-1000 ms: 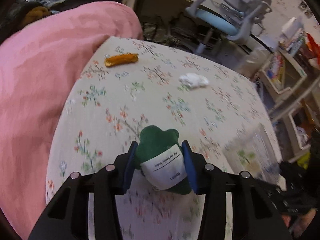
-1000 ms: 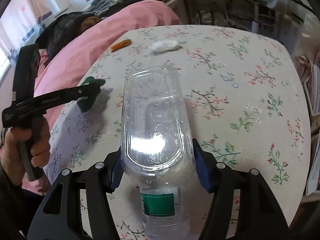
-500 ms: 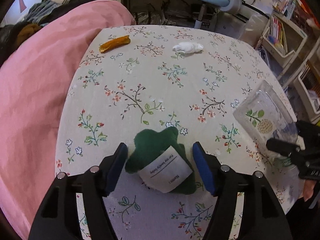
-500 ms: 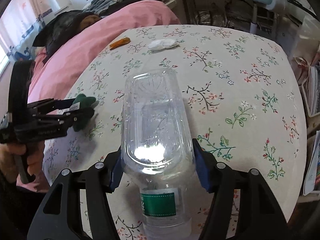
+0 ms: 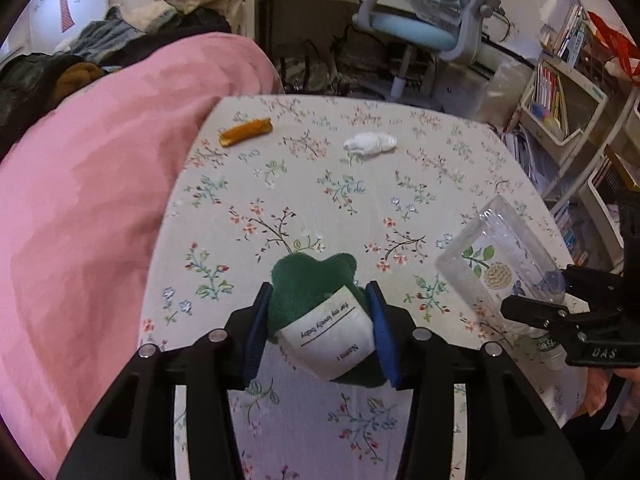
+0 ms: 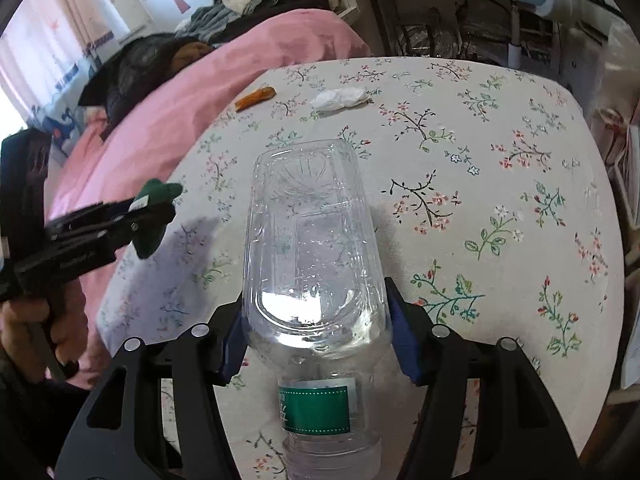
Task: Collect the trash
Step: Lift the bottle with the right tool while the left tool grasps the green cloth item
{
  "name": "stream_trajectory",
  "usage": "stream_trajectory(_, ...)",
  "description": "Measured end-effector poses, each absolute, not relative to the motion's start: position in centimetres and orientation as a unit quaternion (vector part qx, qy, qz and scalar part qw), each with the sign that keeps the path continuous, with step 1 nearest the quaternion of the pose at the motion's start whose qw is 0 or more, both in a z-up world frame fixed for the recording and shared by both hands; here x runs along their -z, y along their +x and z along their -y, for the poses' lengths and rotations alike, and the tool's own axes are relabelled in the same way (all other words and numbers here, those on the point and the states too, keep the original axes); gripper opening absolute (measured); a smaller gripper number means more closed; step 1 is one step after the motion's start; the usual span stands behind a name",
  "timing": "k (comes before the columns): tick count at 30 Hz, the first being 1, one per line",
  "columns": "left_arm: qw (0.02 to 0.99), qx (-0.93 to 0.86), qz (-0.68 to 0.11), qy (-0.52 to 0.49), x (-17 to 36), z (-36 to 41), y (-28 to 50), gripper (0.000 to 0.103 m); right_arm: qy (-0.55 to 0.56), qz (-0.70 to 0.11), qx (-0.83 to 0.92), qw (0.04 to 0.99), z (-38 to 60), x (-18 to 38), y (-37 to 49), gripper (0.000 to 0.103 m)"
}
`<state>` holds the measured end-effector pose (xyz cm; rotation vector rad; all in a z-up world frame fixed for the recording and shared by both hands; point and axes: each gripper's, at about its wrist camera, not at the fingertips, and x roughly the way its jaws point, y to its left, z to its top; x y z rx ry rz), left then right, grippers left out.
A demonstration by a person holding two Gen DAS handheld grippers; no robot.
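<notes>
A green plush piece with a white label (image 5: pixel 308 280) sits between the blue pads of my left gripper (image 5: pixel 318 294). The jaws are closing and the pads press on its sides, just above the floral tablecloth (image 5: pixel 320 200). In the right wrist view the same plush (image 6: pixel 154 216) hangs at the left in the left gripper (image 6: pixel 150 210). My right gripper (image 6: pixel 316 316) is shut on a clear plastic bottle (image 6: pixel 312 220) with a green label, base pointing away. An orange wrapper (image 5: pixel 246 132) and a crumpled white tissue (image 5: pixel 370 143) lie at the table's far side.
A pink blanket (image 5: pixel 80 200) lies over the bed along the table's left edge. A blue-grey desk chair (image 5: pixel 420 28) stands beyond the table, and shelves with books (image 5: pixel 560 112) stand to the right. A hand (image 6: pixel 24 320) holds the left gripper's handle.
The left jaws opened around the green plush as it lay on the cloth, then shut on it again and the gripper drew back. The right gripper kept still with the bottle.
</notes>
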<state>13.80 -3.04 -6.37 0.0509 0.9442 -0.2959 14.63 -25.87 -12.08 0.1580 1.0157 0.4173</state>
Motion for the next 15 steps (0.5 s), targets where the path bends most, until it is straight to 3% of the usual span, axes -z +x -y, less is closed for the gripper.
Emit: stream_trajectory(15,0.9,0.135,-0.409,0.067,4.9,4.7,9.3,0.046,0.138,-0.474,-0.223,0.841,26.2,11.4,12.4,0.058)
